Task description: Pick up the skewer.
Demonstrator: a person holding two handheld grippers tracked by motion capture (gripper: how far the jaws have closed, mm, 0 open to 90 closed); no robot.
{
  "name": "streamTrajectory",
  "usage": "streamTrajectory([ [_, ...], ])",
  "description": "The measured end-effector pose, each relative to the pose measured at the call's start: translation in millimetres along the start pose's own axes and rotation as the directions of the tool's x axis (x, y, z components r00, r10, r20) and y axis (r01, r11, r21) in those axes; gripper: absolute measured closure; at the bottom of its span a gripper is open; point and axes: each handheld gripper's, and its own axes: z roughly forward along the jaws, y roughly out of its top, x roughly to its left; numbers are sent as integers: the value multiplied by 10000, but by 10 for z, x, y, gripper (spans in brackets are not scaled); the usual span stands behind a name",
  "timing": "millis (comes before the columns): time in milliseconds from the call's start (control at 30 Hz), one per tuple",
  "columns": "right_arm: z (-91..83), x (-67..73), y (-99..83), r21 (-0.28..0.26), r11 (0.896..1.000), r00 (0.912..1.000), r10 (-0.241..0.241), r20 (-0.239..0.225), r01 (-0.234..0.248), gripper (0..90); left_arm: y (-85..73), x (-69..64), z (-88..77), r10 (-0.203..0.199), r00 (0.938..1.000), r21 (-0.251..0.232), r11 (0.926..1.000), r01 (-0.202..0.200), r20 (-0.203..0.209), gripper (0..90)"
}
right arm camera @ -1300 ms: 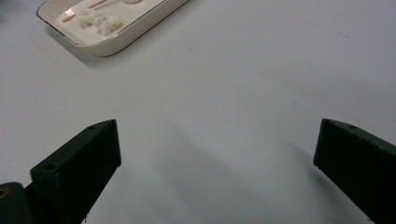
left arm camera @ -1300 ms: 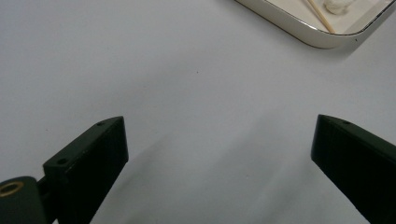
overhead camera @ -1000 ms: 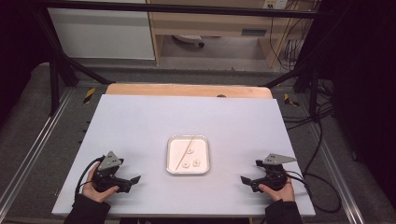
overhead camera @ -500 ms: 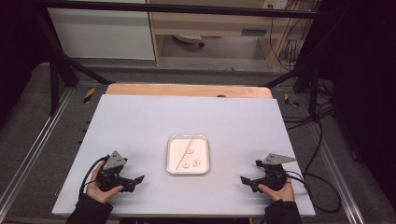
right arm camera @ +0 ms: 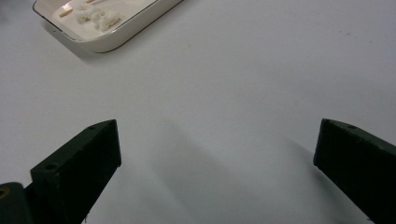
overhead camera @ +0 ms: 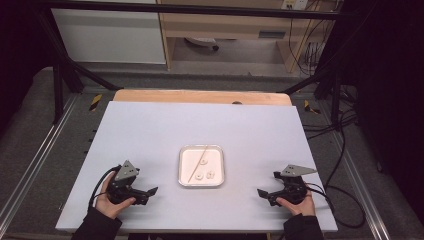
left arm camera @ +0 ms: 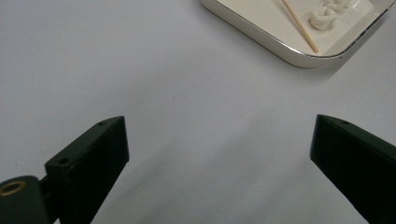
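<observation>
At about 7 o'clock on the white surface (overhead camera: 150, 135), a hand holds the left tongs (overhead camera: 148, 192), jaws spread wide and grasping nothing, aimed toward 3 o'clock. Near the centre lies a shallow white tray (overhead camera: 218, 152) with a thin wooden stick (overhead camera: 198, 163) running diagonally across it and two small white ring-shaped pieces (overhead camera: 204, 175) at its 6 o'clock end. At about 5 o'clock, the right tongs (overhead camera: 265, 194) rest released, jaws wide apart, facing the tray.
</observation>
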Motion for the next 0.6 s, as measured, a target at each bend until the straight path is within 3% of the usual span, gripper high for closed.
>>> streamTrajectory([
  [600,1,1,2,35,10000,10000,-71,56,71,12,220,-186,87,135,9999,143,9998,-134,-53,56],
])
